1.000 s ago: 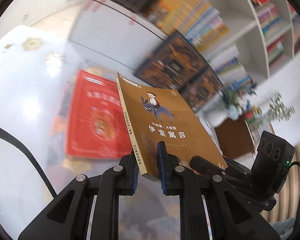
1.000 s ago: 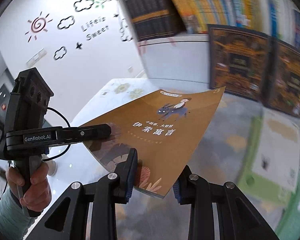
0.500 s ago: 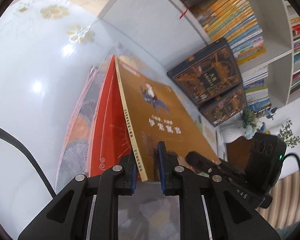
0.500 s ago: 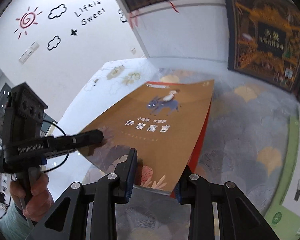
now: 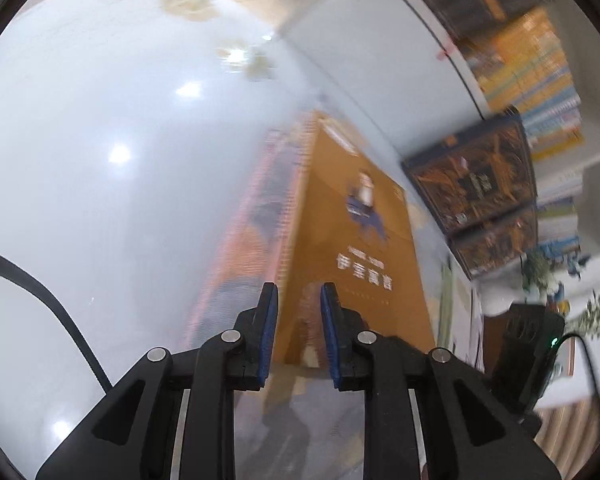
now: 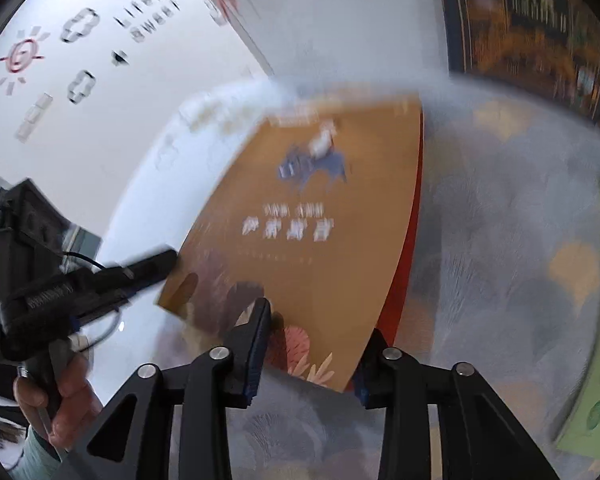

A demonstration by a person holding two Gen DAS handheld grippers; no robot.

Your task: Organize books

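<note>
A brown book (image 5: 360, 240) with a donkey rider on its cover lies flat on a red book (image 5: 260, 216) on the table. My left gripper (image 5: 298, 320) straddles the near spine corner. Its jaws are opening, and a gap shows on each side of the spine. In the right wrist view the same brown book (image 6: 320, 260) covers the red book (image 6: 408, 260), of which only a strip shows. My right gripper (image 6: 312, 352) has the book's near corner between its opening jaws. The pads do not seem to press on the book. The left gripper (image 6: 156, 264) reaches the book's left edge.
The white glossy table (image 5: 100, 160) carries a grey patterned mat (image 6: 500, 280). Two dark gold-printed boxes (image 5: 476, 184) lean against a white bookshelf (image 5: 532, 64) full of books. A green and white book (image 6: 596, 360) lies at the right. A hand (image 6: 64, 392) holds the left gripper.
Both grippers came down with the brown book, which went from tilted in the air to lying flat on the red book. Both pairs of jaws have widened.
</note>
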